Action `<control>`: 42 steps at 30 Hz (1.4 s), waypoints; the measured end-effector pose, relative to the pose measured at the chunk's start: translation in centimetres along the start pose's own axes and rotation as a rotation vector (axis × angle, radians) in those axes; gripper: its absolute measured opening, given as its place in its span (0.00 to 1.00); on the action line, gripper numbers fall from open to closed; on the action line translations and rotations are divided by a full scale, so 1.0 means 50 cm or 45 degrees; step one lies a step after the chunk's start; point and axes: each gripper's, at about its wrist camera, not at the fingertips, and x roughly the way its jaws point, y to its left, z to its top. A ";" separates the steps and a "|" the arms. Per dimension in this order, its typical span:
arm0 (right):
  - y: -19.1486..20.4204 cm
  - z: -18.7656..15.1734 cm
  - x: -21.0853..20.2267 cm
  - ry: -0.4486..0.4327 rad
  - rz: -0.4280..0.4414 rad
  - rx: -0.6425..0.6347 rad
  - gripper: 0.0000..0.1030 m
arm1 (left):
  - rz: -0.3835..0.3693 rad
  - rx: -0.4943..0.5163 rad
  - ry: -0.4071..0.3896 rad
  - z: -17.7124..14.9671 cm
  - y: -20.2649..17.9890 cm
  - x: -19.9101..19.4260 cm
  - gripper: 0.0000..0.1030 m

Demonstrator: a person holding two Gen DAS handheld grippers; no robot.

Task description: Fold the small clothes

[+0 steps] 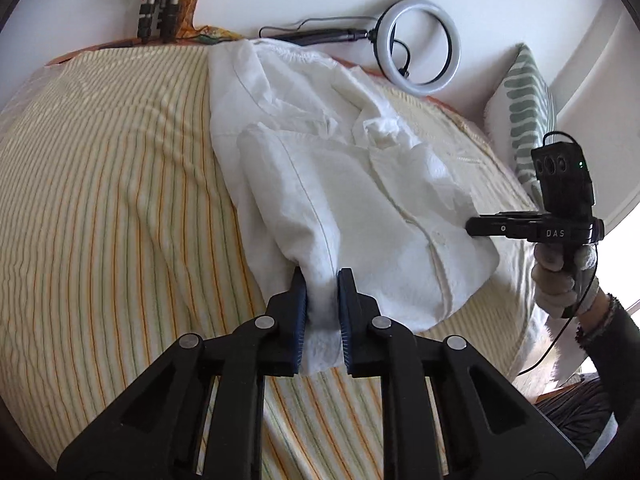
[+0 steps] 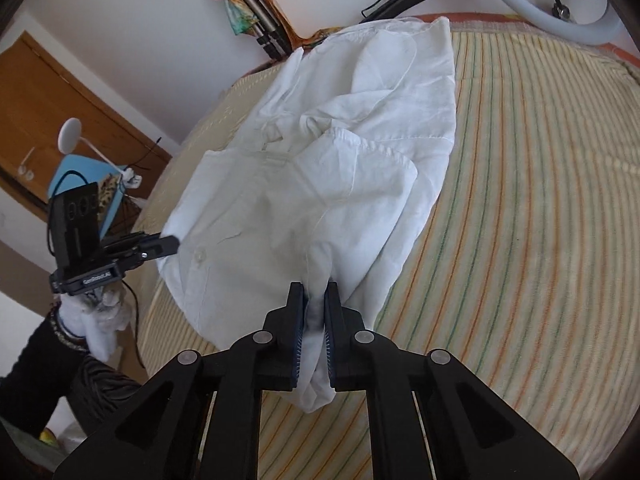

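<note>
White shirt [image 1: 320,152] spread out on the striped bedspread [image 1: 100,200], long axis running from the grippers at the bottom of the frame up toward the wall at the top, far end bunched near the ring light [image 1: 424,44]. Kinda rumpled in the middle, one sleeve folded over. Left gripper [image 1: 322,280] clamped narrow on a fold of the near hem, cloth squeezed between the pads and poking out below them. Same deal in the right wrist view: right gripper [image 2: 314,292] pinched tight on a bunched bit of the hem, fabric hanging down past the pads. From the left view, right gripper [image 1: 474,227] at the right edge, tip touching the shirt's side, gloved hand [image 1: 560,280] under it, plus a green-patterned pillow [image 1: 524,112] in the upper right. Only in the right view: wooden door [image 2: 72,96] at upper left, blue thing [image 2: 86,172] with a white lamp [image 2: 70,130] mid-left, the left gripper [image 2: 168,243] touching the shirt's left edge, and a button [image 2: 199,255] on the placket. Tripod legs [image 2: 256,20] against the wall at top, seen in both.
</note>
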 end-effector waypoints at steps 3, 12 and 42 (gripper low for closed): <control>-0.015 0.004 -0.025 -0.060 0.012 0.077 0.32 | -0.001 -0.051 -0.048 0.013 0.009 -0.012 0.37; -0.033 0.042 0.004 -0.091 0.010 0.166 0.14 | -0.021 -0.232 -0.054 0.056 0.046 0.044 0.16; 0.149 -0.014 -0.048 -0.231 -0.327 -0.189 0.13 | 0.253 0.103 -0.128 0.039 -0.089 -0.049 0.31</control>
